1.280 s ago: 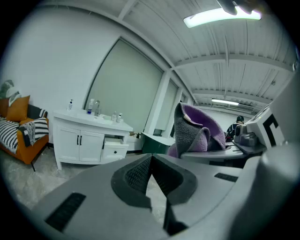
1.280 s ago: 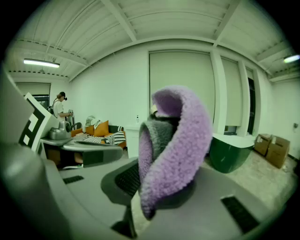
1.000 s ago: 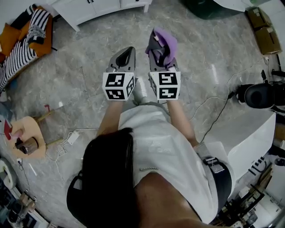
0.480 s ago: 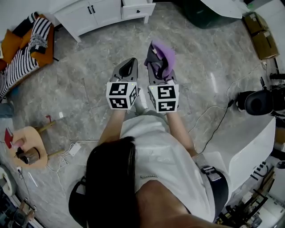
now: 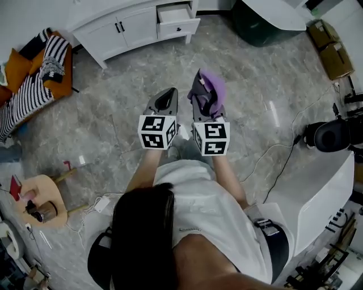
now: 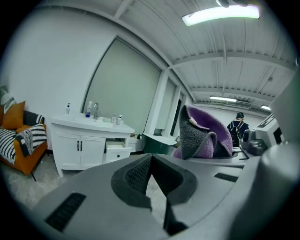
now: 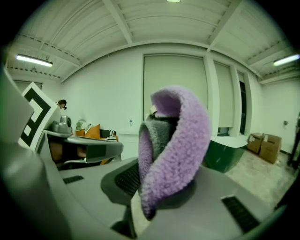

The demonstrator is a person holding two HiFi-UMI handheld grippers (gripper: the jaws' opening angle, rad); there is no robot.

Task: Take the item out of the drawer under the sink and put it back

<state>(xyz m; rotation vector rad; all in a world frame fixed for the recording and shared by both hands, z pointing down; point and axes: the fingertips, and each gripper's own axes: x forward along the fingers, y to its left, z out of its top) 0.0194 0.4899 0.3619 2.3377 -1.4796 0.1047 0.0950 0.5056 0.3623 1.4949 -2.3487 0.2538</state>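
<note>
purple cloth [image 7: 177,136], pinched between right gripper [image 7: 143,187] fingers [image 7: 123,180]

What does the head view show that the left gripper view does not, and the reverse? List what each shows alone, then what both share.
Only the head view: the person's head from above and a wooden stool on the floor.
Only the left gripper view: the ceiling light, bottles and a tap on the sink top, and a distant person.
Both: the white cabinet with its drawer open, the orange sofa, and the purple cloth gripped in the right gripper.
</note>
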